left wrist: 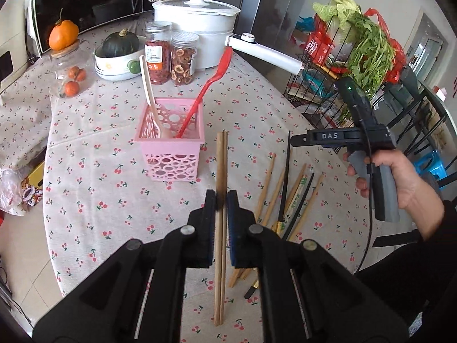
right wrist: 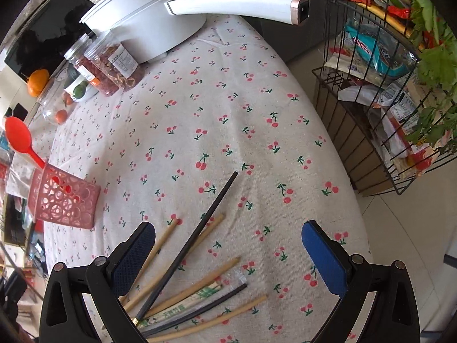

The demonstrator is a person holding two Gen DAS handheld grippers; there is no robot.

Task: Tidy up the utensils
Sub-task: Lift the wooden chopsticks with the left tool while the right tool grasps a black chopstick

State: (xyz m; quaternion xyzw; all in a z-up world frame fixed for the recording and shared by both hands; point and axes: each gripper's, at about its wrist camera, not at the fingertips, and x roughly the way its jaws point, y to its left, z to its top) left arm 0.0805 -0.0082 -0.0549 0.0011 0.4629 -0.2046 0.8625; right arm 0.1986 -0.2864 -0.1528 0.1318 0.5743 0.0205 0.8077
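Note:
My left gripper (left wrist: 221, 200) is shut on a pair of wooden chopsticks (left wrist: 221, 160), held above the tablecloth just right of the pink perforated basket (left wrist: 170, 154). In the basket stand a red spoon (left wrist: 212, 78) and a beige spoon (left wrist: 148, 85). Loose chopsticks (right wrist: 182, 285), wooden and black, lie fanned on the cloth; one pair is in a clear wrapper (right wrist: 200, 297). My right gripper (right wrist: 228, 245) hangs open over that pile, with nothing between its blue pads. In the left wrist view the right gripper (left wrist: 294, 140) is held by a hand (left wrist: 400, 180) at the right.
A white electric pot (left wrist: 197, 25) with a long handle (right wrist: 237, 3) stands at the back, beside two jars of dried fruit (left wrist: 170, 54). A bowl with a squash (left wrist: 120, 54) sits further left. A black wire rack (right wrist: 371, 100) with packets and greens stands off the table's right edge.

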